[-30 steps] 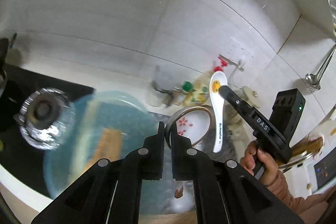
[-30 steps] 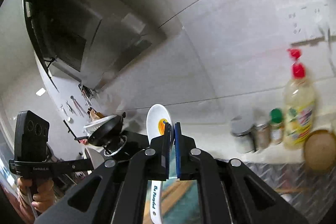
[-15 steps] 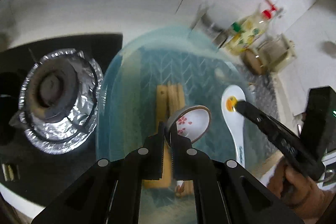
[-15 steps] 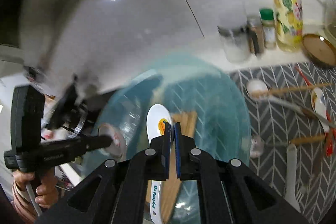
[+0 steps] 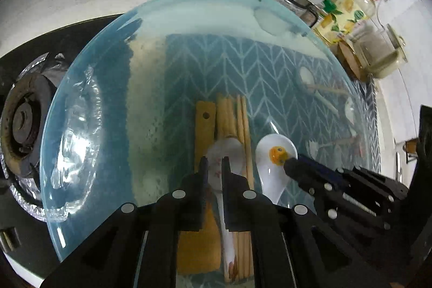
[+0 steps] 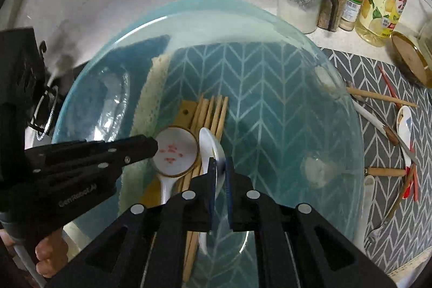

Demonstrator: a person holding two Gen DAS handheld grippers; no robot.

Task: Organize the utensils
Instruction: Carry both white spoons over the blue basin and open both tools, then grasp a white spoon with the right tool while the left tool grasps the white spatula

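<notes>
Your left gripper [image 5: 214, 166] is clamped on the white ceramic spoon with red flowers [image 6: 174, 151], your right gripper [image 6: 220, 166] on the white ceramic spoon with a yellow print [image 5: 274, 166]. Both hang over the pale wooden chopsticks [image 6: 213, 112] already inside the translucent blue plastic basin [image 6: 270, 26]. Beyond, more loose utensils [image 6: 388, 126] remain on the grey chevron mat [image 6: 370, 66].

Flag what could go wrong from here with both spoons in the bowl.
1. Both jaws are opening, the left gripper on the flowered spoon and the right gripper on the yellow-print spoon. If the spoons aren't resting yet, a drop may chip ceramic or the glass bowl.
2. The spoon heads sit close together and could knock.
3. On the chopsticks, they may settle askew.
</notes>
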